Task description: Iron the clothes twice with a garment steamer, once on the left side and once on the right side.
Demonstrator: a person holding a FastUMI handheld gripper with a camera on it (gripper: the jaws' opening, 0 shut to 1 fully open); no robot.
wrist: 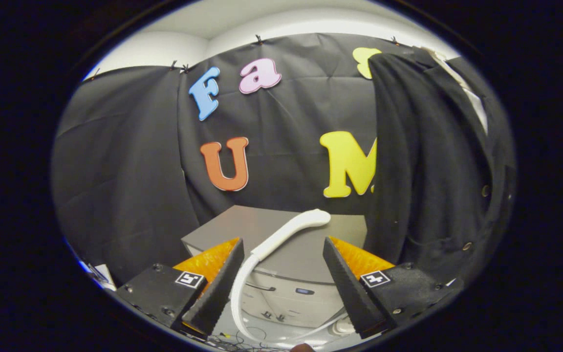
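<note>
Steamer head and handle (289,230), white and slim, lies on the grey cabinet (242,230) just ahead of the gripper (281,249), its long axis running from near the left finger (220,281) up and rightward, its hose curling down between the fingers. Both fingers stand wide apart, holding nothing. A dark garment (433,161) hangs to the right, beyond the right finger (347,281).

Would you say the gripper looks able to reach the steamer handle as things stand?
Probably yes: the gripper has its jaws open, and the white steamer handle lies on the grey cabinet just ahead, with nothing between.
</note>
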